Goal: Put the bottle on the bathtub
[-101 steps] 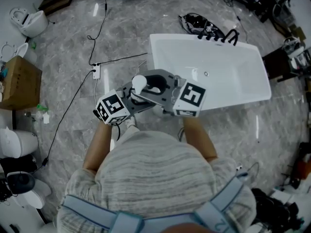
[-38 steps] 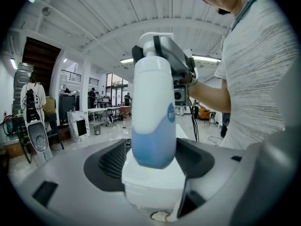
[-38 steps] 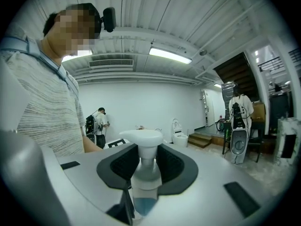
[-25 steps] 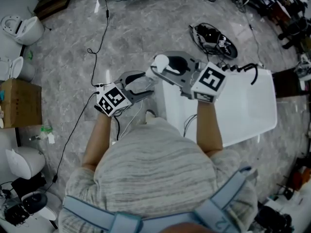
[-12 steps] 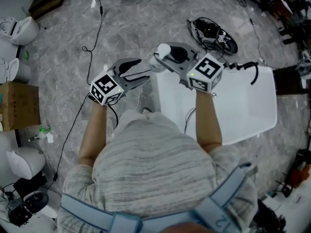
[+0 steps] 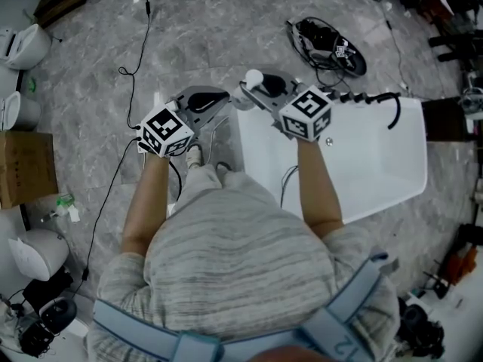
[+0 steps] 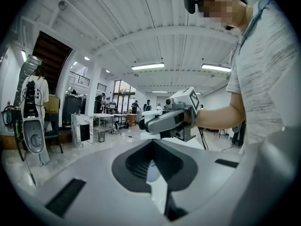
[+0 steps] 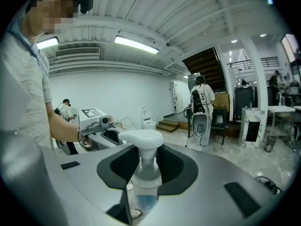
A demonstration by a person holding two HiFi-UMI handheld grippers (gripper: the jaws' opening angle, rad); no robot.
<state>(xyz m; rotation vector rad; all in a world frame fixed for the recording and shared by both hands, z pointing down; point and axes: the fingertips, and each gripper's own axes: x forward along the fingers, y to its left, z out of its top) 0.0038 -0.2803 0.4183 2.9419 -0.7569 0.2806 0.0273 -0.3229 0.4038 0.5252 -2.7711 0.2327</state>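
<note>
The right gripper's half-spread jaws clamp the bottle, upright, long axis vertical, pump head on top, at the bathtub's left-end corner. The left gripper's jaws have just been closing and meet on nothing, just outside that end.

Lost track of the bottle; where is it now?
The bottle is in the right gripper's jaws, mid right gripper view; in the head view, at the bathtub's far left corner.

in the head view the right gripper hides all of the bottle but its white pump head, the forearm covers part of the bathtub rim, and in the right gripper view the jaws hide the bottle's base.
</note>
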